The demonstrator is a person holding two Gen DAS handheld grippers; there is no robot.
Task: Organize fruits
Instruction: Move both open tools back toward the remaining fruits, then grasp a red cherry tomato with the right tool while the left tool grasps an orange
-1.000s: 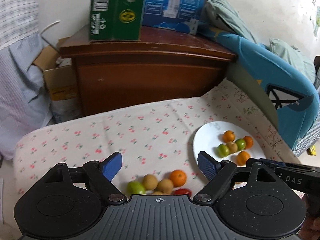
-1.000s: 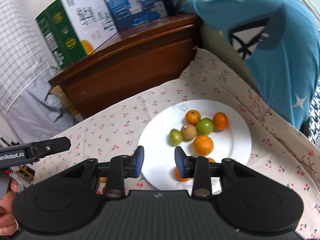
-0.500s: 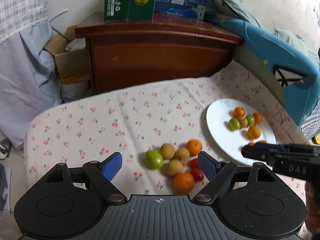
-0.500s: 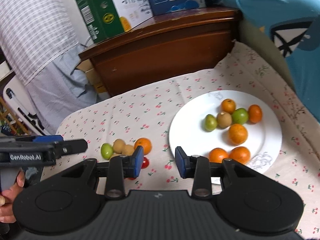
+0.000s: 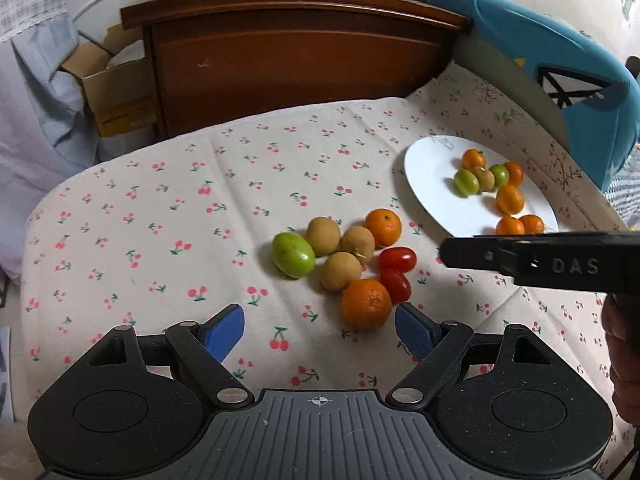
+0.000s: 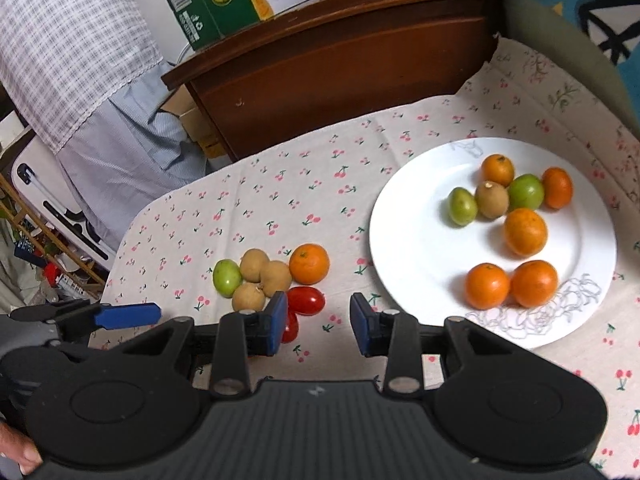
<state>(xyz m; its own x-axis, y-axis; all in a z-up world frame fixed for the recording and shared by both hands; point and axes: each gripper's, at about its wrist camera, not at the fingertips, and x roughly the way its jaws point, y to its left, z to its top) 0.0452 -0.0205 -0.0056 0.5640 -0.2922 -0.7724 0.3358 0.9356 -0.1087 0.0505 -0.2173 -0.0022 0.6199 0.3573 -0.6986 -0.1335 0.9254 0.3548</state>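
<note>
Eight loose fruits are clustered on the cherry-print cloth (image 5: 168,208), left of the white plate (image 5: 430,196): a green fruit (image 5: 293,255), three tan round fruits (image 5: 340,271), two oranges, one far (image 5: 383,227) and one near (image 5: 366,303), and two cherry tomatoes (image 5: 397,259). Seven more fruits are seen on the plate: five orange ones (image 6: 525,231), two green (image 6: 525,191) and one tan (image 6: 492,199), well, eight if counted in the right wrist view. The left gripper (image 5: 320,330) is held just near the cluster, jaws spread wide, nothing between them; the near orange sits just beyond its right pad. The right gripper (image 6: 319,322) is held between cluster and plate, jaws partly spread, empty, left pad overlapping a tomato in view. A wooden cabinet (image 5: 296,52) is seen at the far side.
</note>
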